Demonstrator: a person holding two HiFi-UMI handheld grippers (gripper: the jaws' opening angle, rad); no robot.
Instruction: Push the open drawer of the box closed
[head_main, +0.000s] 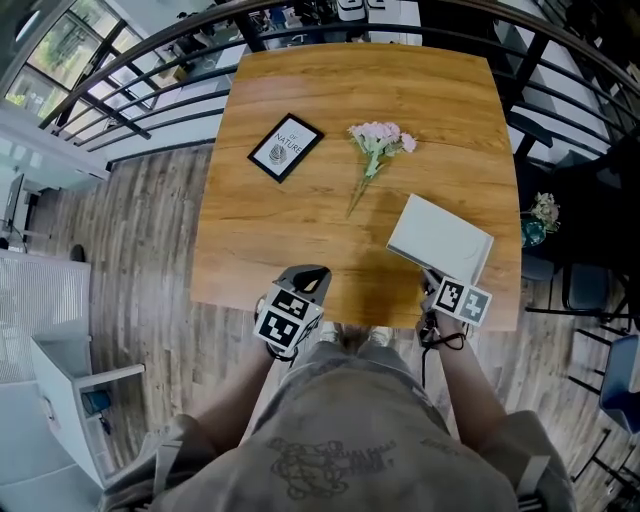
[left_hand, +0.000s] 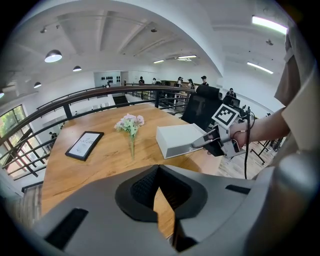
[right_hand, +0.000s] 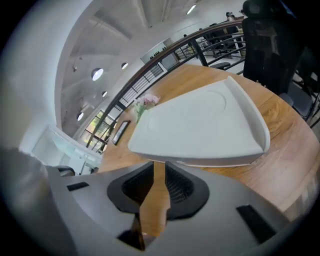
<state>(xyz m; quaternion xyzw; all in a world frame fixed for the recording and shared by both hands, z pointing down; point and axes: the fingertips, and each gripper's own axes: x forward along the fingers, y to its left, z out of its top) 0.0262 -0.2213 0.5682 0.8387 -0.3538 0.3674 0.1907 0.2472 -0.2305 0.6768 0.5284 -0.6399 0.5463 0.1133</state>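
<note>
White box (head_main: 440, 238) sits on the wooden table (head_main: 290, 225) near its front right corner, turned at an angle to the table edge. Its lid is flat with a shallow round dent visible in the right gripper view (right_hand: 200, 125). The drawer front faces the person and looks flush with the box body in the left gripper view (left_hand: 177, 140), though I cannot tell for sure whether it sticks out at all. Right hand-held gripper (head_main: 428, 276) is at the box's near face. Its tips (left_hand: 196, 145) are touching or just beside that face. Its jaws stand slightly apart with a narrow slot between them (right_hand: 158, 165). Only bare table wood shows through the slot, nothing is gripped, and the box edge is right above the tips. Left hand-held gripper (head_main: 308, 274) hovers over the near table edge, well apart from the box. Its jaws are together at the tips (left_hand: 159, 167) and hold nothing. Farther back on the table, a bunch of pink flowers (head_main: 378, 142) lies flat near the middle, with its stem pointing toward the person. A black-framed card (head_main: 285, 147) lies to its left. Neither touches the box. A dark curved railing (head_main: 150, 70) runs round the far side of the table.
</note>
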